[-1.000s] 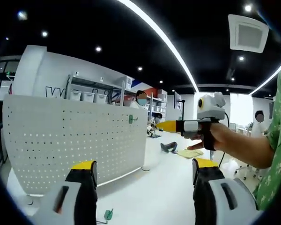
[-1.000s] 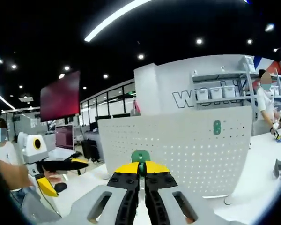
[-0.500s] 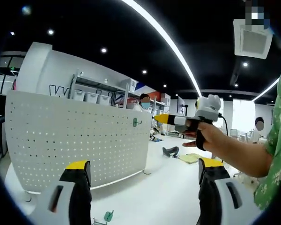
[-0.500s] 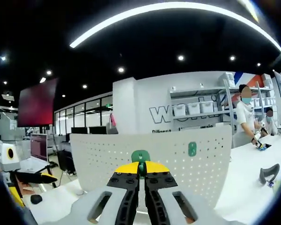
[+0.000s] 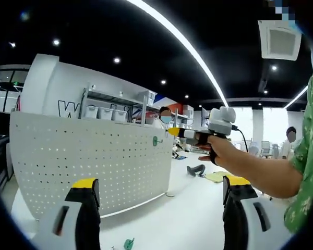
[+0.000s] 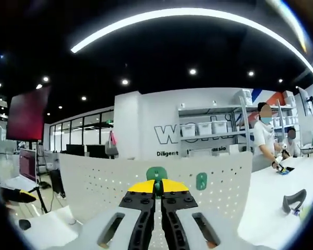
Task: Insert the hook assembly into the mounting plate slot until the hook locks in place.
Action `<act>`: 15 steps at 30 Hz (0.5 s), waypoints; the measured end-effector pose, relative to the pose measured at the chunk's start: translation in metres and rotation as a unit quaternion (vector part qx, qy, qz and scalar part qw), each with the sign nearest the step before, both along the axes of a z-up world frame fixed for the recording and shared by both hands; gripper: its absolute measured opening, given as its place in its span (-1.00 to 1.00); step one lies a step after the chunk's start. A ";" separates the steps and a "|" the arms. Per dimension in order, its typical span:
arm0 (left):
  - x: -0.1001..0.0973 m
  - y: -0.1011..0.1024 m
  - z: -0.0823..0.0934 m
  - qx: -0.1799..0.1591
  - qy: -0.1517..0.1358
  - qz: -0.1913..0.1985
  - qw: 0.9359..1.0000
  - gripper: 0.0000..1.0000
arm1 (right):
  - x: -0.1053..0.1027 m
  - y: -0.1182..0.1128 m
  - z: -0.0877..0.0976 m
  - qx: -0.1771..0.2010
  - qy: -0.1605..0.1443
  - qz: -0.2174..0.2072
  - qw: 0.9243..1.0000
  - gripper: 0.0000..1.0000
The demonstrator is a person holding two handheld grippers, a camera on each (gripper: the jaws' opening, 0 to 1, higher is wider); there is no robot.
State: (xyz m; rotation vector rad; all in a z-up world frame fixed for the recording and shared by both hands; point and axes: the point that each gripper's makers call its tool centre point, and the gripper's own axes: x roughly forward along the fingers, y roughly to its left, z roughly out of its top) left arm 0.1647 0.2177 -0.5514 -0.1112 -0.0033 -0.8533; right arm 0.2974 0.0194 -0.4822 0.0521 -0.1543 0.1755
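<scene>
- The left tool [image 5: 161,208] is released: its two yellow-tipped jaws stand wide apart with nothing between them. In my judgement it is held back so as to leave the work free.
- The white perforated mounting plate [image 5: 88,161] stands upright on the white surface [image 5: 182,213], its slotted face turned toward both tools so a hook can be pushed in from the front.
- One green hook already seated in the plate [image 5: 156,140] sits near the plate's upper right corner in the left gripper view; in the right gripper view it is just right of the tool tips.
- A small green part [image 5: 128,243] lies loose on the surface near its front edge, below the plate. It is too small to identify.
- The right tool [image 6: 157,188] is clenched on the green hook assembly [image 6: 156,174], whose rounded head projects above the jaw tips. In the left gripper view, the tool is level, tips pointing at the plate's right edge near the seated hook.
- Judged from this, the hook assembly is aligned with the plate but not yet inserted; whether it touches the plate cannot be told.
</scene>
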 end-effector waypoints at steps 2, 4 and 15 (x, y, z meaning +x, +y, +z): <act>0.000 0.001 0.002 -0.001 -0.002 -0.002 1.000 1.00 | 0.009 -0.003 0.002 -0.004 -0.001 -0.007 1.000 -0.98; 0.001 0.003 0.005 -0.002 0.000 -0.007 1.000 1.00 | 0.018 -0.005 0.003 -0.009 -0.001 -0.011 1.000 -0.98; 0.008 0.004 0.020 0.010 0.004 -0.058 0.998 1.00 | 0.059 -0.015 -0.004 -0.022 0.013 -0.031 0.999 -0.98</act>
